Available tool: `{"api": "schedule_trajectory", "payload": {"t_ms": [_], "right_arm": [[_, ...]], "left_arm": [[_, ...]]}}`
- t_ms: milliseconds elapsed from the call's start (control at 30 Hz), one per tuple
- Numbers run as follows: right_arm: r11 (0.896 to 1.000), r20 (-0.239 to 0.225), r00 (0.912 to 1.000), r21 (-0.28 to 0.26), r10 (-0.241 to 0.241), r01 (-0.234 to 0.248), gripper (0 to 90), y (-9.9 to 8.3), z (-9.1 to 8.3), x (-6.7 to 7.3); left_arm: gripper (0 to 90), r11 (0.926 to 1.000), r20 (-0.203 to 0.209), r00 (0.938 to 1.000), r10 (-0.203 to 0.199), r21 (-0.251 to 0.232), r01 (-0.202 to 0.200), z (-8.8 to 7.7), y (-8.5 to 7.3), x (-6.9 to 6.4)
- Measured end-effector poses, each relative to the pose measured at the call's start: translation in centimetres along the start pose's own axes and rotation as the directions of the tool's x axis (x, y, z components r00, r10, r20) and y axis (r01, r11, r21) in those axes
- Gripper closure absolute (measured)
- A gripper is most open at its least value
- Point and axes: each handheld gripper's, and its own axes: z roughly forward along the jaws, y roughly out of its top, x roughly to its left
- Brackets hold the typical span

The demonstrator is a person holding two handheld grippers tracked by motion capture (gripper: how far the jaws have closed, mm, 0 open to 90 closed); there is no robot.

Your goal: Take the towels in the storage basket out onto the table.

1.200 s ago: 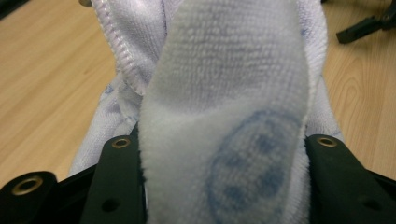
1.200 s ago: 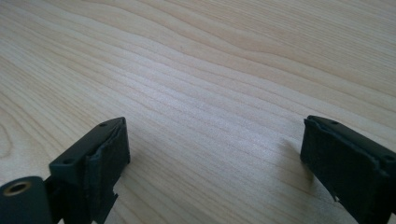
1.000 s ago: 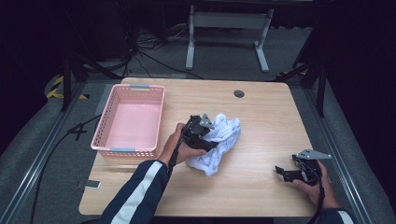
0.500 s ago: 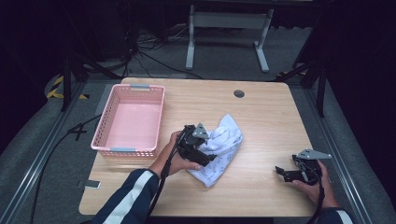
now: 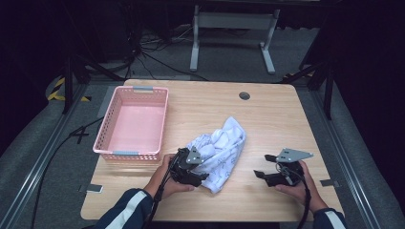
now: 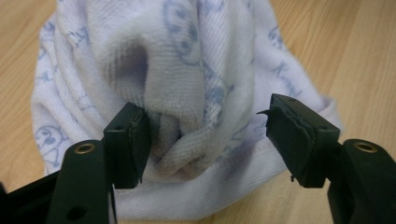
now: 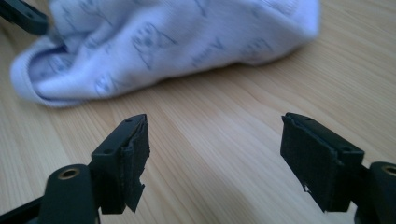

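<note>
Down at the bottom of the high view, the left gripper sits at the near-left edge of the crumpled white printed towel. Its jaws have just been closing, but they're spread around a fold with the right pad clear of the cloth, so no real pinch. Lower right, the right gripper hangs over bare wood, jaws apart and just been narrowing, nothing between them. The towel's mid-frame on the light wooden table. Further up left sits the pink plastic basket.
</note>
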Motion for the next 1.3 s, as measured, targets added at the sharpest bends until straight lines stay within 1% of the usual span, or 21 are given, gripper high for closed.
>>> {"api": "schedule_trajectory", "payload": {"t_ms": [33, 133, 167, 200, 267, 333, 433, 467, 500, 567, 600, 700, 800, 833, 933, 1033, 1100, 1133, 1167, 1267, 1300], "right_arm": [[1.000, -0.018, 0.9998, -0.006, 0.002, -0.002, 24.9, 0.7, 0.8, 0.5], [1.000, -0.077, 0.9970, 0.017, 0.004, -0.002, 22.3, 2.1, 3.0, 1.3], [1.000, -0.085, 0.9964, 0.031, 0.002, 0.001, 21.6, 2.6, 3.9, 1.6], [0.999, -0.082, 0.9966, 0.042, -0.004, 0.007, 20.6, 3.0, 4.7, 1.8], [0.999, -0.079, 0.9968, 0.045, 0.007, -0.003, 20.2, 3.3, 5.6, 1.8], [0.999, -0.108, 0.9934, 0.037, 0.039, -0.035, 19.3, 3.5, 6.3, 1.6], [0.998, -0.147, 0.9874, 0.028, 0.058, -0.054, 21.3, 3.6, 7.2, 1.4], [0.998, -0.147, 0.9877, 0.024, 0.054, -0.051, 24.2, 3.7, 7.5, 1.5], [0.998, -0.141, 0.9888, 0.034, 0.048, -0.044, 29.5, 3.7, 7.9, 1.6], [0.999, -0.151, 0.9884, 0.044, 0.014, -0.008, 40.4, 3.9, 8.2, 1.9], [0.999, -0.146, 0.9893, 0.048, 0.007, 0.000, 49.4, 3.9, 8.3, 2.0], [0.999, -0.159, 0.9868, 0.029, -0.028, 0.033, 64.4, 4.2, 8.3, 2.2], [0.997, -0.138, 0.9872, 0.014, -0.080, 0.082, 77.0, 4.5, 7.7, 2.3], [0.996, -0.135, 0.9873, 0.004, -0.083, 0.084, 79.7, 4.5, 7.3, 2.2], [0.996, -0.126, 0.9885, -0.033, -0.083, 0.080, 81.1, 4.8, 6.0, 1.8], [0.995, -0.110, 0.9900, -0.055, -0.089, 0.083, 81.9, 5.0, 4.5, 1.7], [0.994, -0.096, 0.9914, -0.070, -0.089, 0.083, 82.1, 5.1, 3.7, 1.7], [0.994, -0.096, 0.9914, -0.070, -0.089, 0.083, 82.1, 5.1, 3.7, 1.7], [0.994, -0.082, 0.9927, -0.074, -0.088, 0.082, 82.1, 5.1, 3.2, 1.5], [0.994, -0.056, 0.9964, -0.087, -0.064, 0.059, 82.1, 5.0, 2.2, 0.8], [0.994, -0.041, 0.9977, -0.095, -0.053, 0.049, 82.1, 5.0, 1.9, 0.6]], "left_arm": [[39.9, 1.0000, 0.006, 1.0000, -0.004, -0.007, 0.004, 0.1, -0.2, 0.1], [40.9, 1.0000, 0.005, 1.0000, -0.005, 0.001, 0.005, 0.3, -0.9, 0.3], [41.5, 0.9998, 0.013, 0.9997, -0.019, -0.005, 0.019, 0.5, -1.1, 0.3], [41.5, 0.9998, 0.008, 0.9998, -0.017, -0.011, 0.017, 0.5, -1.3, 0.2], [42.6, 0.9997, -0.011, 0.9997, 0.021, -0.008, -0.021, 0.6, -1.4, 0.0], [42.5, 0.9997, -0.017, 0.9996, 0.022, -0.008, -0.022, 0.7, -1.5, -0.2], [45.7, 0.9993, -0.027, 0.9989, 0.038, -0.002, -0.038, 0.6, -1.6, -0.4], [48.7, 0.9989, -0.024, 0.9987, 0.046, -0.005, -0.046, 0.5, -1.6, -0.4], [50.5, 0.9993, -0.019, 0.9992, 0.036, -0.009, -0.037, 0.4, -1.7, -0.5], [53.2, 0.9994, -0.013, 0.9993, 0.034, -0.009, -0.034, 0.2, -1.9, -0.6], [55.8, 0.9994, -0.012, 0.9994, 0.033, -0.007, -0.033, 0.0, -1.9, -0.6], [60.8, 0.9996, -0.011, 0.9998, 0.017, -0.023, -0.017, -0.3, -2.2, -0.6], [63.7, 0.9990, -0.027, 0.9994, 0.020, -0.039, -0.021, -1.1, -2.3, -0.8], [63.8, 0.9987, -0.035, 0.9990, 0.026, -0.043, -0.027, -1.5, -2.3, -0.8], [64.0, 0.9958, -0.033, 0.9994, 0.000, -0.092, -0.003, -2.5, -2.2, -0.8], [62.4, 0.9892, -0.005, 0.9998, -0.018, -0.146, 0.017, -3.1, -1.9, -0.8], [63.0, 0.9902, -0.019, 0.9998, -0.004, -0.140, 0.001, -3.4, -1.8, -0.9], [60.7, 0.9902, -0.019, 0.9998, -0.004, -0.140, 0.001, -3.4, -1.8, -0.9], [60.7, 0.9874, -0.022, 0.9995, -0.022, -0.157, 0.018, -3.4, -1.8, -0.9], [59.3, 0.9890, -0.013, 0.9999, -0.002, -0.148, 0.000, -3.6, -2.0, -0.8], [57.7, 0.9891, -0.015, 0.9998, -0.009, -0.147, 0.007, -3.6, -2.1, -0.8]]}}
